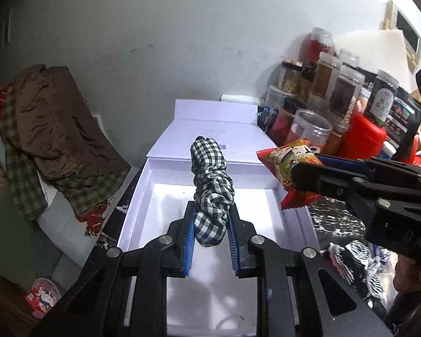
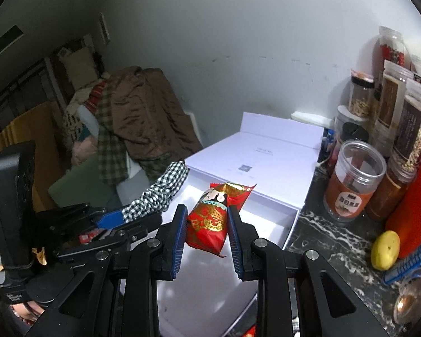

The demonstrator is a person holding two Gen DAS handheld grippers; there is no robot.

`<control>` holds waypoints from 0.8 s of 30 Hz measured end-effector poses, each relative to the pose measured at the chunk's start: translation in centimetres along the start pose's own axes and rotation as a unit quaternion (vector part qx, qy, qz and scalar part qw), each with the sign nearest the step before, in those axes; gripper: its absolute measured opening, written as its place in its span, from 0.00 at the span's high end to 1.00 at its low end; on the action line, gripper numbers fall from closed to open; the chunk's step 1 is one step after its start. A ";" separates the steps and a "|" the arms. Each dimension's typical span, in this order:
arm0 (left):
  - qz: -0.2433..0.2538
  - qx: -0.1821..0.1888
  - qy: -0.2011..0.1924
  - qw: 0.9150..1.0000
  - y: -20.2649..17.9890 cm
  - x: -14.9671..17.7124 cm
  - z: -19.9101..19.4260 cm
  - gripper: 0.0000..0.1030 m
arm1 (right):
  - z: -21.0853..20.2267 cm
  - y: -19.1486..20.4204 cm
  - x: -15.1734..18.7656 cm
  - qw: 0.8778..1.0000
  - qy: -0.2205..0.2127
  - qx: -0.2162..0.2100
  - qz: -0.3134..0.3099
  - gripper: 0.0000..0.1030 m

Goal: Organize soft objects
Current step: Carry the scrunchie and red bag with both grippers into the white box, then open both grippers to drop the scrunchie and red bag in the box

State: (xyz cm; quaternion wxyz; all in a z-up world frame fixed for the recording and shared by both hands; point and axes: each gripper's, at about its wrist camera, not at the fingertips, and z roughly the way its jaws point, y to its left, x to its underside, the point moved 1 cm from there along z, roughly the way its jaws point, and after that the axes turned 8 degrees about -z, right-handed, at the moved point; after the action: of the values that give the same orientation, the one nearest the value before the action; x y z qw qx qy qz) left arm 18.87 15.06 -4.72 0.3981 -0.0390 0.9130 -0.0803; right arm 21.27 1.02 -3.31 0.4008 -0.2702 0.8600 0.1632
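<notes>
Left fingers (image 1: 210, 224) clamped on limp, light checked scrunchie (image 1: 212, 185); right fingers (image 2: 207, 224) pinching crinkly, slippery red packet (image 2: 213, 219) mid-body; white box (image 1: 137, 196) at twelve o'clock

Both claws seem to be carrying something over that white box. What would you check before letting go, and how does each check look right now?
1. Left claw grips the checked cloth: ok.
2. Right claw grips the red snack packet: ok.
3. White box open, lid folded back: ok.
4. Box floor bare below both items: ok.
5. Claws apart from each other: ok.
6. Items low enough to drop gently: cannot tell.
</notes>
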 end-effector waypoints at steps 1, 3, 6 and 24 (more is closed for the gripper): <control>0.000 -0.001 0.004 1.000 0.0 -0.1 0.5 0.80 | 0.6 -0.2 0.0 1.000 0.005 0.001 0.000 0.73; -0.001 0.001 0.013 1.000 0.2 -0.2 1.4 0.80 | 1.3 -0.4 0.1 1.000 0.014 0.001 0.002 0.73; 0.000 -0.004 0.018 1.000 0.3 -0.3 2.3 0.80 | 2.5 -0.9 0.2 1.000 0.025 0.003 0.007 0.72; -0.026 -0.067 0.078 0.994 1.5 -0.3 6.2 0.24 | 4.7 -2.0 1.2 0.997 0.062 0.035 0.011 0.49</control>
State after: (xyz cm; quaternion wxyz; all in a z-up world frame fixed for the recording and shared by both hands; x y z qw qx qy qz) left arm 23.58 15.84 -8.92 0.3199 -0.0835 0.9432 -0.0318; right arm 24.64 1.32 -7.28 0.3543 -0.2558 0.8914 0.1206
